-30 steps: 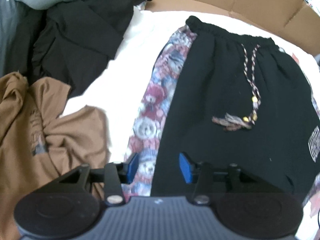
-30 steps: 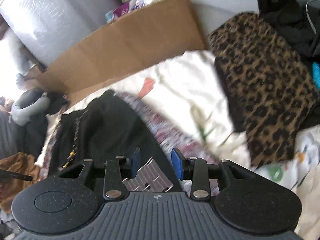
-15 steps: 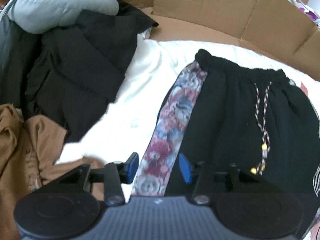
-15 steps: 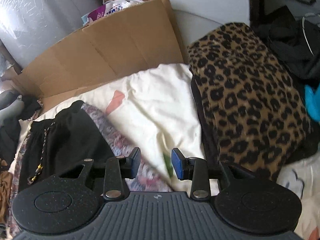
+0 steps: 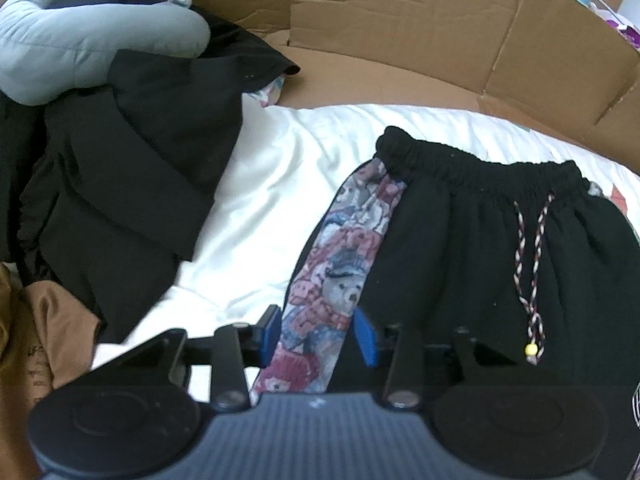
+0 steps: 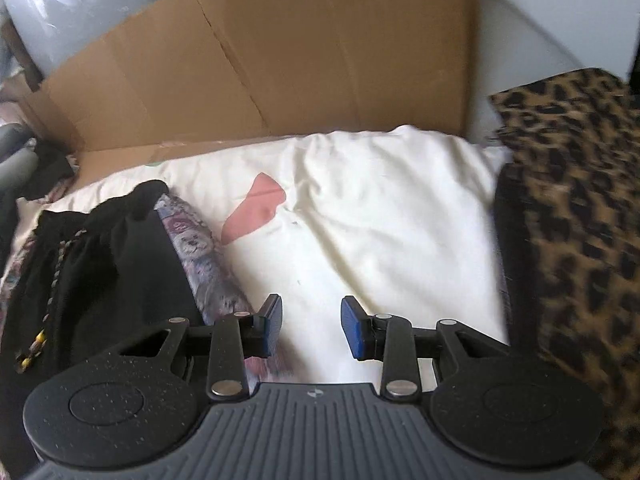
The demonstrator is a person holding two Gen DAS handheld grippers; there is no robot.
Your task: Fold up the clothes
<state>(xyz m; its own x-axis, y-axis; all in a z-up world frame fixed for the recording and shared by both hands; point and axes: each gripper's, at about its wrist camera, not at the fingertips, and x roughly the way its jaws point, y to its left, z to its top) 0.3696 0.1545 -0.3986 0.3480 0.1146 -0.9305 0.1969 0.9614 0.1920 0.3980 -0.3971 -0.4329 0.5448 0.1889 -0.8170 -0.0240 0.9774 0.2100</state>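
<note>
Shorts (image 5: 460, 248) lie flat on white bedding (image 5: 264, 208), unboxed.

A bed covered by a white sheet (image 5: 272, 200) carries black shorts (image 5: 460, 248) with teddy-bear side panels at 3 o'clock, a heap of black garments (image 5: 132, 168) at 9 o'clock, and a leopard-print cloth (image 6: 576, 208) at 3 o'clock in the right wrist view.

Left gripper (image 5: 316, 335) agape, right gripper (image 6: 311, 326) agape

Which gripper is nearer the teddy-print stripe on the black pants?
Left. The left gripper straddles the stripe, jaws open. The right gripper is open above the white sheet, beside the pants.
</note>
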